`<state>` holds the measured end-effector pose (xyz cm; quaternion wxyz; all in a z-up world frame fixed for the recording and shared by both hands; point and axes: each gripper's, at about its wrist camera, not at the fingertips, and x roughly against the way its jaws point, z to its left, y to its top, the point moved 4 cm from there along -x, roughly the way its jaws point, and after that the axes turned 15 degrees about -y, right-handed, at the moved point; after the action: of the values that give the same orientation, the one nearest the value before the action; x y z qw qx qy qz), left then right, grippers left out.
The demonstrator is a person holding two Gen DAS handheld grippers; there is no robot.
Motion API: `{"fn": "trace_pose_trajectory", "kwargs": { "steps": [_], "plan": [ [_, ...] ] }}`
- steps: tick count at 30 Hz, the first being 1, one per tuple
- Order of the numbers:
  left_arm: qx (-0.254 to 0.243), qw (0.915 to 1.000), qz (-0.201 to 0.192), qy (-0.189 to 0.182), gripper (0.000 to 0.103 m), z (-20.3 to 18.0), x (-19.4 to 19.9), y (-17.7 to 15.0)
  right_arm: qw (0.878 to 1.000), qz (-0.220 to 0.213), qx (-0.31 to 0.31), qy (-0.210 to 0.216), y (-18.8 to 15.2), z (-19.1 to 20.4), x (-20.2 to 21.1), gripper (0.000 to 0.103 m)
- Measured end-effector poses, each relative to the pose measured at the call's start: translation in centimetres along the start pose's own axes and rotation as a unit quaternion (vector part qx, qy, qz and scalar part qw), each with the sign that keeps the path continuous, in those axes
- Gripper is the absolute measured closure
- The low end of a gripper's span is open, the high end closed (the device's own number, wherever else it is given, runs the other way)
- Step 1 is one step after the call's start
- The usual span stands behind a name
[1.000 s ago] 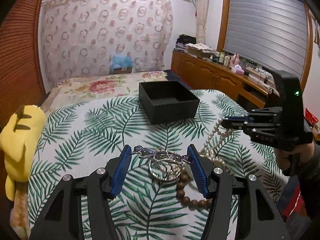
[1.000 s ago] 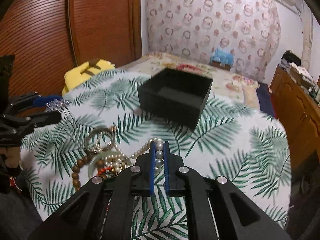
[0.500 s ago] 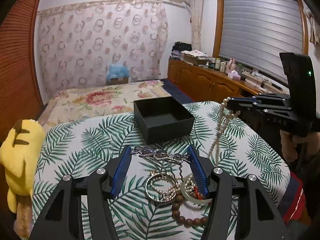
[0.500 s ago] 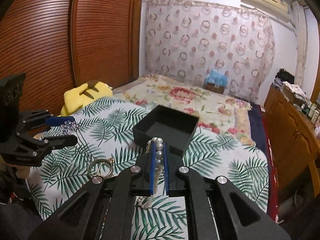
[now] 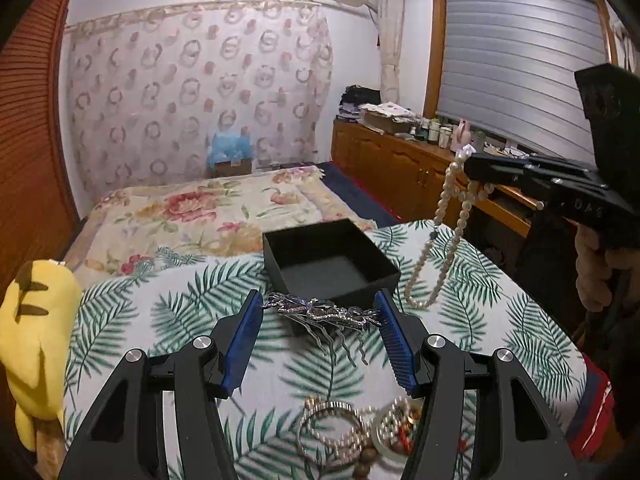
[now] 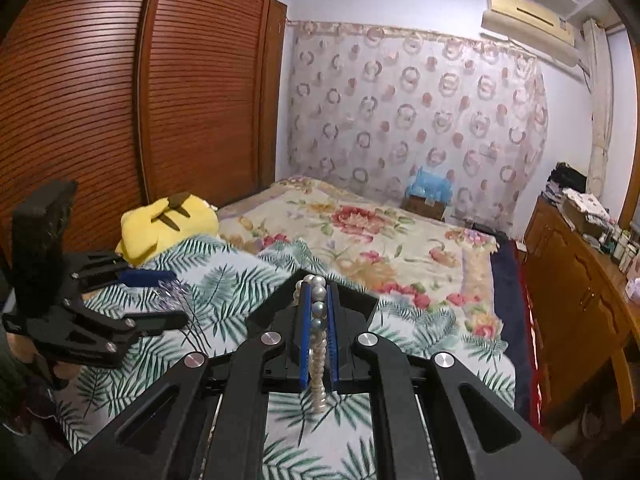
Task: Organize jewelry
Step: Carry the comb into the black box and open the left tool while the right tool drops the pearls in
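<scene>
My left gripper is shut on a silver jewelled hair comb, held crosswise between its blue pads just in front of the open black box. The box stands on the palm-leaf cloth and looks empty. On the right, my right gripper is shut on a pearl necklace, which hangs in a loop beside the box's right side. In the right wrist view the pearl necklace runs between the shut pads of my right gripper. My left gripper shows at the left with the comb. The box is mostly hidden there.
A heap of bracelets and bead strings lies on the cloth near the front edge. A yellow plush toy sits at the left. Behind are a floral bed, a curtain, wooden cabinets at the right and a slatted wardrobe.
Both grippers have risen. The pearl necklace has come off the heap and now hangs free from the right gripper. The left gripper has carried the comb closer to the box.
</scene>
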<state>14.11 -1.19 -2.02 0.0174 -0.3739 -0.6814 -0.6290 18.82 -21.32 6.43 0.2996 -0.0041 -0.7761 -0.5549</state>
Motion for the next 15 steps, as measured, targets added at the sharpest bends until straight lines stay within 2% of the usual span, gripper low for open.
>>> {"fn": "trace_pose_trajectory", "kwargs": {
  "steps": [7,15],
  "plan": [
    [-0.010,0.9999,0.008,0.001,0.048,0.8,-3.4,3.3,1.000,-0.017,-0.011,0.000,2.4,-2.4,-1.5,0.094],
    [0.008,0.9995,0.031,-0.004,0.048,2.5,-7.7,4.3,1.000,-0.022,-0.018,0.007,3.5,-3.9,-3.5,0.094]
  ]
}}
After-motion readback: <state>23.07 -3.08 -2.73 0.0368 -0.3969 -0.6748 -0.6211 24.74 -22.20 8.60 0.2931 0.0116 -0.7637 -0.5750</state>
